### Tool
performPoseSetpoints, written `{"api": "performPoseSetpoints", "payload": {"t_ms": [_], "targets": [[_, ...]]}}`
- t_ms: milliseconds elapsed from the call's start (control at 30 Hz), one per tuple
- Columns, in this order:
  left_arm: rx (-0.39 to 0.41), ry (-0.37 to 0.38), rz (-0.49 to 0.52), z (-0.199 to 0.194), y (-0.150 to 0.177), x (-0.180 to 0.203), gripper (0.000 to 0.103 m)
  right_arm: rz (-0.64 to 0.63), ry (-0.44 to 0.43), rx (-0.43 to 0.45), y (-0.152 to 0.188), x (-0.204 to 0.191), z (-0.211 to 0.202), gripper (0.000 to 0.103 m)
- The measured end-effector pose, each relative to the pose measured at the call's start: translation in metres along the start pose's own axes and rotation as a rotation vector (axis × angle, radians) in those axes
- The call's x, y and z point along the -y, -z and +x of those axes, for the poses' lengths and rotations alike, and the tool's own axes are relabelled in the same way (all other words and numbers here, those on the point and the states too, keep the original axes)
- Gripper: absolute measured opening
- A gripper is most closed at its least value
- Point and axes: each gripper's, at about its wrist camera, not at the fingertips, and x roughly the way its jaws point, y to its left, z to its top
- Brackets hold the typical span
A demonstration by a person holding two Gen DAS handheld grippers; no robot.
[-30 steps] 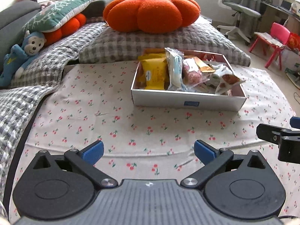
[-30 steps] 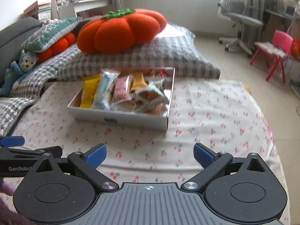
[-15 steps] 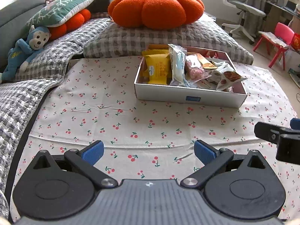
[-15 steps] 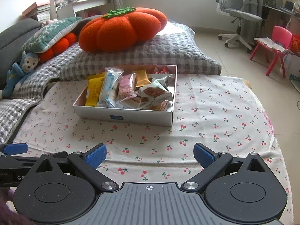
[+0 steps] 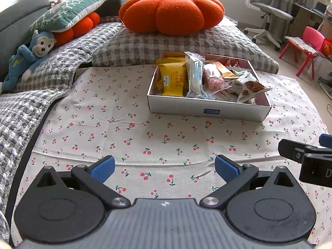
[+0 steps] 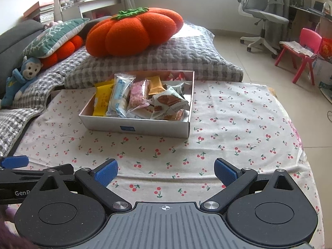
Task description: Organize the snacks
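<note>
On the left, the left gripper (image 5: pixel 165 169) hangs over the cherry-print cloth (image 5: pixel 128 128), blue fingers spread wide with nothing between them. Bare cloth under it, no packet anywhere out here. Moving across, there's the white box (image 5: pixel 207 109) sitting on the cloth well ahead of both tools, just in front of the grey checked pillow (image 5: pixel 176 45) with the big orange pumpkin cushion (image 5: pixel 172 14) on top. And the snacks are all in that box: yellow packet (image 5: pixel 173 79) at its left end, then the pale blue-and-white packet (image 5: pixel 195 76) standing on edge, a pink packet (image 5: pixel 213 77) next to it, and a white packet with nut pictures (image 5: pixel 249 87) leaning over the right wall. A jumble toward that right end, honestly, but contained. Over on the right, the right gripper (image 6: pixel 166 171) hovers low over the cloth too, fingers parted, empty. My read: the gathering looks done, maybe some straightening left inside the box.
</note>
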Motion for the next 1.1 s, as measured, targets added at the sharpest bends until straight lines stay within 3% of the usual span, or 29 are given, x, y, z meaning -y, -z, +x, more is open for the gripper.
{"api": "performPoseSetpoints", "payload": {"t_ms": [1100], "targets": [[-0.001, 0.001, 0.001, -0.0021, 0.0001, 0.0009, 0.103, 0.008, -0.006, -0.009, 0.0011, -0.0006, 0.0008, 0.1]]}}
